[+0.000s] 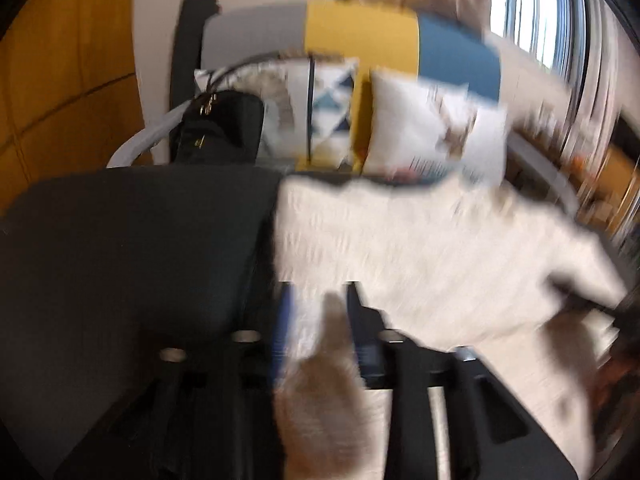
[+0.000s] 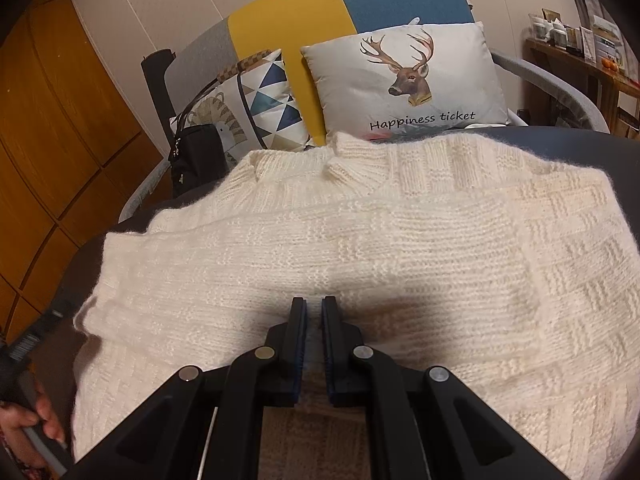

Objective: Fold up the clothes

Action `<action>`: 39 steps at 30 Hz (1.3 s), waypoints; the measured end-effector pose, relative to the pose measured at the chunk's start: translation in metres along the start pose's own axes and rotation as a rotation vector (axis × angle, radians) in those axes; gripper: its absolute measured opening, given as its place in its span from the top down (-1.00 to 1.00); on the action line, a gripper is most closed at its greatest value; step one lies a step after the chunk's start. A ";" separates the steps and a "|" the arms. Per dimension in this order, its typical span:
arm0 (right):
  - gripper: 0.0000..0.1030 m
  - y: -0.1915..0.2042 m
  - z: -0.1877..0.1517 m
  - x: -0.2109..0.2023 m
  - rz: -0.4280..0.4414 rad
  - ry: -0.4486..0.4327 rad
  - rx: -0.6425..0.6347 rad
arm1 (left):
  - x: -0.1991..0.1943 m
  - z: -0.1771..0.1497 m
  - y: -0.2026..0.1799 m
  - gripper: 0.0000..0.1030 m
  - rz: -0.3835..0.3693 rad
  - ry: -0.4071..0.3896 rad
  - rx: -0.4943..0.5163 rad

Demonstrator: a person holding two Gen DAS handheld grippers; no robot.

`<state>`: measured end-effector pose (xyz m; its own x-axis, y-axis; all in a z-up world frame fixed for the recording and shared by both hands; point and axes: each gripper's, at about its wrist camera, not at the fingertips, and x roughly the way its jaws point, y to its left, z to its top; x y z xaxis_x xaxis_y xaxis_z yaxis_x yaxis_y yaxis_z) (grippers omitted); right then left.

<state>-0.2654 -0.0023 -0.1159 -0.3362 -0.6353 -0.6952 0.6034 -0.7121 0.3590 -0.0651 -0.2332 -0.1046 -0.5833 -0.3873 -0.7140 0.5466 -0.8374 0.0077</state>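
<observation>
A cream knitted sweater [image 2: 360, 240] lies spread over a dark padded surface [image 1: 140, 240], its collar towards the sofa. My right gripper [image 2: 314, 308] sits low over the near hem, its jaws nearly together with a fold of knit pinched between the pads. The left wrist view is blurred: the sweater [image 1: 420, 240] stretches off to the right, and my left gripper [image 1: 320, 296] is at its left edge, with a strip of the knit filling the gap between the fingers. A person's hand [image 2: 36, 420] holds the left gripper's handle at the lower left of the right wrist view.
Behind the surface stands a yellow and blue sofa [image 2: 320, 16] with a deer pillow [image 2: 400, 80], a triangle-patterned pillow [image 2: 272, 100] and a black bag [image 2: 196, 156]. Wooden cabinets [image 2: 60, 120] line the left wall. At the far right is a shelf [image 2: 580, 52] holding small items.
</observation>
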 end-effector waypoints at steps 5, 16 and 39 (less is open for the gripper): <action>0.89 -0.002 0.000 0.000 0.011 0.000 0.008 | 0.014 -0.007 0.030 0.58 -0.031 0.049 -0.134; 0.89 -0.001 -0.001 0.000 0.012 0.000 0.010 | -0.047 0.020 0.014 0.55 -0.126 -0.178 -0.237; 0.52 -0.131 -0.036 -0.148 -0.239 -0.009 0.034 | 0.027 0.012 -0.134 0.45 -0.122 0.000 0.140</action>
<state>-0.2687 0.1961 -0.0828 -0.4730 -0.4505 -0.7572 0.4812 -0.8520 0.2063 -0.1613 -0.1361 -0.1168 -0.6403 -0.2801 -0.7152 0.3833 -0.9234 0.0184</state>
